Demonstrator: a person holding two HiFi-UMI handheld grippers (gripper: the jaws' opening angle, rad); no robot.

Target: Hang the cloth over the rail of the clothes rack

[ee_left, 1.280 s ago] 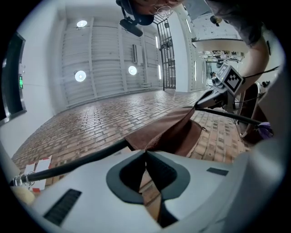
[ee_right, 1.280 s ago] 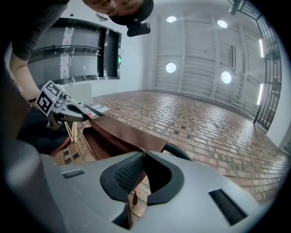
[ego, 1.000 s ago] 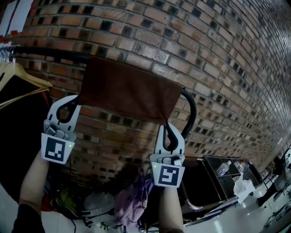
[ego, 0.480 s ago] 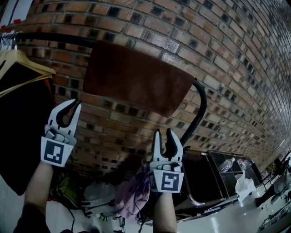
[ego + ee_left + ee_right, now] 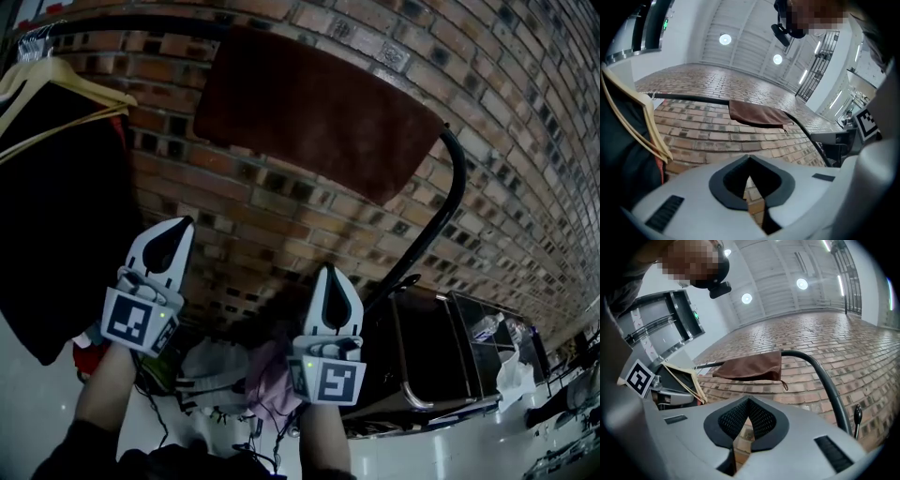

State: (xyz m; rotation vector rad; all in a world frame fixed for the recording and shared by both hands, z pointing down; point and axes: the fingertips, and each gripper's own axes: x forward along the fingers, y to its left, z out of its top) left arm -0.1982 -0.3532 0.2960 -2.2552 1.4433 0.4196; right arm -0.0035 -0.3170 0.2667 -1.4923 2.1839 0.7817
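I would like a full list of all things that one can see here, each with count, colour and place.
cloth: one, brown, draped over the rail, top centre
rail: one, black, along the wall, bending down at right
wall: one, red brick, behind the rail
hanger: one, pale wood, upper left
garment: one, black, on the hanger
clothes pile: one, purple and white, on the floor
cart: one, black, lower right
left gripper: white, fingers shut, empty
right gripper: white, fingers shut, empty
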